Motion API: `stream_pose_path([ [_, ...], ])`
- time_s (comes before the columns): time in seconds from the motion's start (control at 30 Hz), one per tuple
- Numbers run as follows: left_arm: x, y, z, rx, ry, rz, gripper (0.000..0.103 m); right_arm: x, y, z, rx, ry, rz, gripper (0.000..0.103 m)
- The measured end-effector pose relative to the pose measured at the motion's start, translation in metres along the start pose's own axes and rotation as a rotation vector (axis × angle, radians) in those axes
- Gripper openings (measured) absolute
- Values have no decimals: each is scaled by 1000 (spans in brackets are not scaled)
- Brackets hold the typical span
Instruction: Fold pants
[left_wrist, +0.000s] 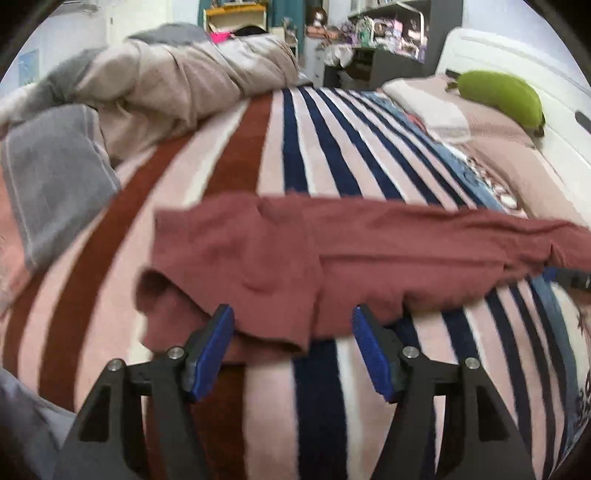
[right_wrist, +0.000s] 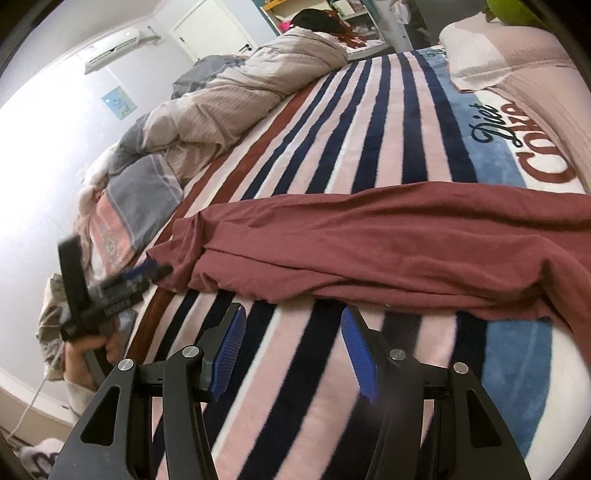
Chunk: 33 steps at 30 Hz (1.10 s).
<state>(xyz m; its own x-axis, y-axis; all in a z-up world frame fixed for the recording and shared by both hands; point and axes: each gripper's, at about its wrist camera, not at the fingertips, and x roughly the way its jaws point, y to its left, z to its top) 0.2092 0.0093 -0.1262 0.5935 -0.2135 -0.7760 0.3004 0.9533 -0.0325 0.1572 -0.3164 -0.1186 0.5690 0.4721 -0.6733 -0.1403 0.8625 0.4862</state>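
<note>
Bare striped blanket (right_wrist: 369, 147) beyond the pants (right_wrist: 369, 243); rumpled duvet (right_wrist: 229, 110) blocks its far edge.

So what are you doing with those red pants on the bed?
A person is folding the maroon pants, which lie stretched across the striped blanket. The left gripper is open at one end of the pants, and the right gripper is open just short of their near edge. Neither grips the cloth.

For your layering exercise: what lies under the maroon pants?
The maroon pants lie on the striped blanket, whose stripes show on both sides. The blanket directly beneath is covered, so anything else there cannot be seen.
</note>
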Motion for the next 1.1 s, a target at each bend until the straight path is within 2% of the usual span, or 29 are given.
stream_pose_path([
  [0.13, 14, -4, -7, -17, 30, 13, 54, -3, -4, -4, 9, -4, 15, 50],
  [0.23, 16, -4, -7, -27, 29, 46, 40, -3, -6, -6, 11, 0, 19, 50],
  [0.3, 17, -4, -6, -22, 17, 99, 28, -4, -8, -6, 11, 0, 18, 50],
  [0.37, 20, -4, -5, 2, 23, 155, 28, -5, -10, -5, 17, -2, 16, 50],
  [0.43, 20, -4, -6, 13, 21, 167, 29, -5, -11, -7, 22, -5, 17, 50],
  [0.5, 21, -6, -7, 22, 24, 177, 44, -5, -11, -7, 22, -3, 17, 50],
  [0.57, 23, -5, -7, 29, 25, 181, 44, -4, -11, -7, 20, 0, 17, 50],
  [0.63, 24, -2, -7, 25, 22, 190, 28, -3, -10, -7, 20, 2, 20, 50],
  [0.67, 22, 2, -6, 12, 19, 165, 14, -3, -10, -7, 20, 2, 21, 50],
  [0.7, 20, 3, -5, 3, 15, 155, 9, -3, -10, -8, 21, 2, 22, 50],
  [0.83, 1, 18, 10, -14, -51, 168, 7, -4, -7, -7, 21, 0, 18, 50],
  [0.9, -7, 30, 28, -19, -91, 238, 7, -4, -6, -7, 18, 1, 16, 50],
  [1.1, -2, 61, 76, -65, -116, 394, 7, 0, -1, -5, 8, 8, 6, 50],
])
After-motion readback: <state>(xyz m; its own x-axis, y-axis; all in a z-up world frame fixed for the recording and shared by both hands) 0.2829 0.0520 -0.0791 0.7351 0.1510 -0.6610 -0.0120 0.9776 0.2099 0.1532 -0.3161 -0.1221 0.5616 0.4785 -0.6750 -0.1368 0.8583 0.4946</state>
